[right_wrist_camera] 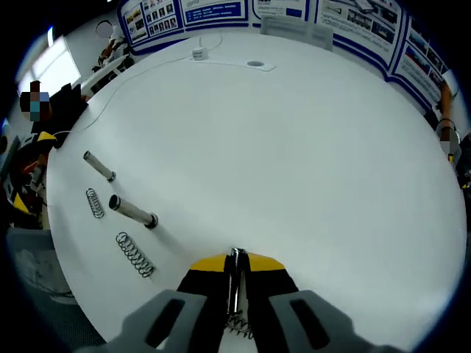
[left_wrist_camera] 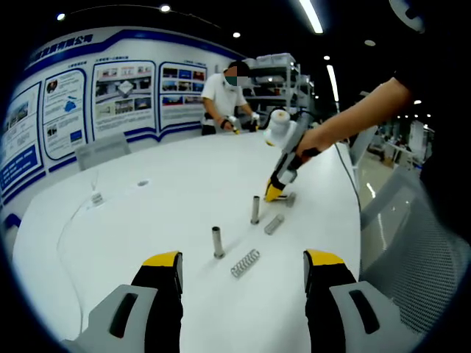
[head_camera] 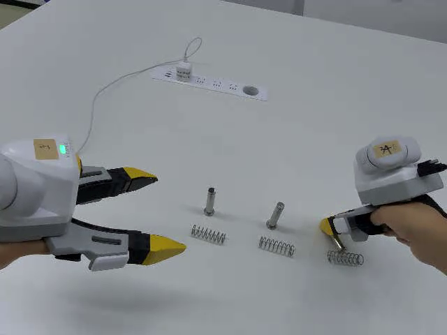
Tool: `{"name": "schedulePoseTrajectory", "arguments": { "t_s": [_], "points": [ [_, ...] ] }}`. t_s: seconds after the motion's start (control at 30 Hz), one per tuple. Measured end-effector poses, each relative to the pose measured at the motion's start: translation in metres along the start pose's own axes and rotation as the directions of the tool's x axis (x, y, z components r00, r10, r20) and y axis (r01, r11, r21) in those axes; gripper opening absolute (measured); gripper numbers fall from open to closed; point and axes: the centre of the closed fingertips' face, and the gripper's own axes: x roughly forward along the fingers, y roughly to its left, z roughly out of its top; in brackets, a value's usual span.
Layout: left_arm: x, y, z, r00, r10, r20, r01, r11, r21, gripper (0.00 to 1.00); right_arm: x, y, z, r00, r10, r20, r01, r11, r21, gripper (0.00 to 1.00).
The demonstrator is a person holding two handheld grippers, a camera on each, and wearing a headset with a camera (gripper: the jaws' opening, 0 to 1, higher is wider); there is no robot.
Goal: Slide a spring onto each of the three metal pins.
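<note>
Standing upright on the white table [head_camera: 293, 139] are two metal pins, the left pin [head_camera: 210, 201] and the middle pin [head_camera: 275, 215]. Each has a spring lying flat just in front of it: the left spring [head_camera: 208, 234] and the middle spring [head_camera: 276, 246]. No spring is on a pin.

The third pin [right_wrist_camera: 235, 276] is clamped between the closed jaws of the right gripper [head_camera: 328, 227]. It is tilted, with its lower end down by the third spring [head_camera: 345, 258], which lies flat on the table. Whether pin and spring touch is hard to tell, because the jaws cover that spot in the right gripper view. A hand [head_camera: 412, 227] holds this gripper from the right.

The left gripper [head_camera: 155, 209] hovers at the left, well apart from the pins. Its yellow-tipped jaws are spread wide with nothing between them. In the left gripper view the left pin and its spring lie ahead of the two jaws, with the right gripper farther off.

A power strip [head_camera: 209, 82] lies at the far side of the table, and a white cord [head_camera: 105, 87] runs from it toward the near left.
</note>
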Motion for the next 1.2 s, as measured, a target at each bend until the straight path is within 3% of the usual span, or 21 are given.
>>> {"name": "schedulePoseTrajectory", "arguments": {
  "t_s": [0.27, 0.5, 0.67, 0.77, 0.9, 0.97, 1.07, 1.2],
  "points": [
    [0.001, -0.008, -0.001, 0.9999, -0.016, -0.003, 0.016, 1.0, 0.003, 0.68, -0.001, -0.001, -0.002, 0.9992, -0.028, -0.028, 0.028, 0.999, 0.023, 0.09],
    [0.0, -0.011, -0.002, 0.9999, -0.012, -0.007, 0.012, 1.0, -0.004, 0.68, -0.005, 0.001, -0.002, 0.9992, -0.039, -0.01, 0.039, 0.999, 0.013, 0.08],
    [0.0, -0.014, -0.002, 0.9999, -0.015, -0.004, 0.015, 1.0, -0.006, 0.67, -0.01, -0.003, 0.002, 0.9991, -0.037, 0.023, 0.036, 0.999, 0.028, 0.08],
    [0.0, -0.015, 0.003, 0.9997, -0.006, 0.022, 0.006, 0.999, -0.032, 0.67, -0.014, -0.005, 0.004, 0.9988, -0.035, 0.034, 0.034, 0.999, 0.033, 0.08],
    [0.001, -0.019, 0.001, 0.9999, -0.006, 0.016, 0.006, 1.0, -0.028, 0.67, -0.018, -0.006, 0.003, 0.9983, -0.031, 0.05, 0.028, 0.998, 0.051, 0.08],
    [0.0, -0.021, 0.002, 0.9998, -0.009, 0.017, 0.009, 1.0, -0.029, 0.67, -0.021, -0.006, 0.005, 0.997, -0.032, 0.07, 0.029, 0.999, 0.044, 0.08],
    [-0.001, -0.022, 0.004, 0.9995, -0.015, 0.03, 0.016, 0.999, -0.048, 0.67, -0.026, -0.008, 0.009, 0.9936, -0.058, 0.097, 0.06, 0.998, -0.024, 0.07],
    [-0.002, -0.021, 0.004, 0.9998, -0.004, 0.019, 0.005, 0.999, -0.037, 0.67, -0.029, -0.004, 0.013, 0.9898, -0.049, 0.134, 0.049, 0.999, 0.004, 0.07]
  ]
}}
